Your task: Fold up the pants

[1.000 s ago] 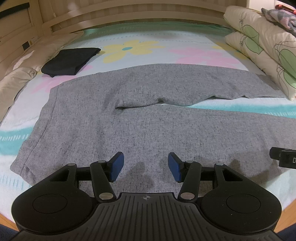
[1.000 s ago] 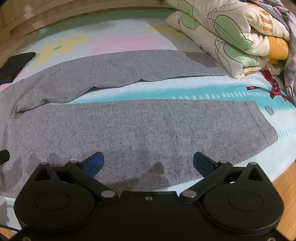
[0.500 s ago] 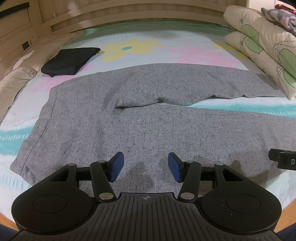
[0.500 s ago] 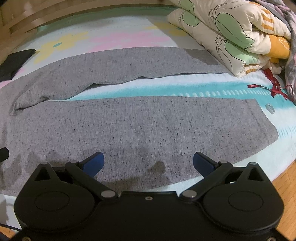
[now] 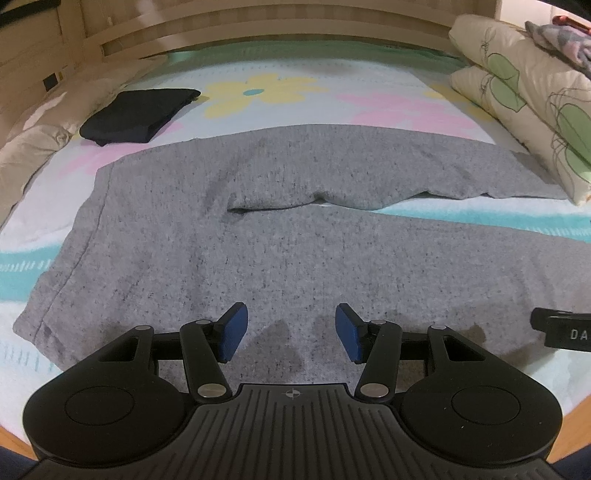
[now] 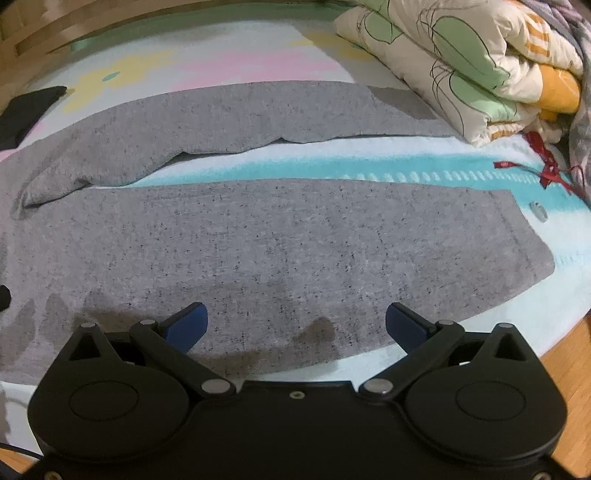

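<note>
Grey pants (image 5: 295, 240) lie spread flat on the bed, waistband at the left, two legs running right with a gap between them. My left gripper (image 5: 291, 330) is open and empty, just above the near leg close to the hip. My right gripper (image 6: 295, 326) is open wide and empty above the near leg (image 6: 295, 240), near its front edge. The leg's hem (image 6: 528, 243) lies to the right. The right gripper's tip (image 5: 561, 328) shows at the right edge of the left wrist view.
A folded black garment (image 5: 136, 114) lies at the far left of the bed. A folded floral quilt (image 6: 461, 62) is stacked at the far right. A red ribbon (image 6: 546, 170) lies beside it. A wooden headboard (image 5: 258, 26) runs behind. Wood floor (image 6: 565, 362) shows at the bed's near edge.
Both grippers have drifted slightly forward and lower over the near leg. Jaws stay open. The pants have not moved.
</note>
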